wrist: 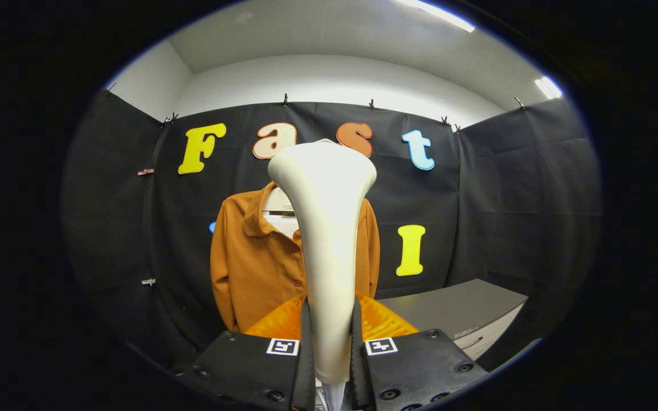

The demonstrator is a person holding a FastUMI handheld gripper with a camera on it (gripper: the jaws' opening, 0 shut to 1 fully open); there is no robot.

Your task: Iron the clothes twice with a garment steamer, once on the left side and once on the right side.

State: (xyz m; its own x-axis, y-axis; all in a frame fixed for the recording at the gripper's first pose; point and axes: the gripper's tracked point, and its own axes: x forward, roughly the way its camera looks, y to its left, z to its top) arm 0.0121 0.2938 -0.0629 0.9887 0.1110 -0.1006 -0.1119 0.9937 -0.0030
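Clamped between the two fingers (306, 342) of the claw (332, 348) is the handle of the garment steamer (326, 228), a cream-white body that rises straight up from the grip and flares into a broad head at the top. Both fingers press against the handle from either side, so the claw is closed firmly on it. Each finger block carries a small square marker (282, 346) on its top face.

Beyond the steamer hangs the orange shirt (255, 262), a collared, button-front garment with long sleeves, draped on a pale form whose neck shows inside the open collar. From here the steamer's body covers the middle and right part of the shirt front, leaving the left shoulder, left sleeve and a strip of the right sleeve in sight. The steamer head sits well apart from the fabric, nearer to the claw than to the shirt; whether it faces the cloth I cannot tell.

To the right of the shirt, lower down, stands a grey tabletop (466, 308) with a light drawer front under it. Black cloth (506, 200) walls the booth behind everything.
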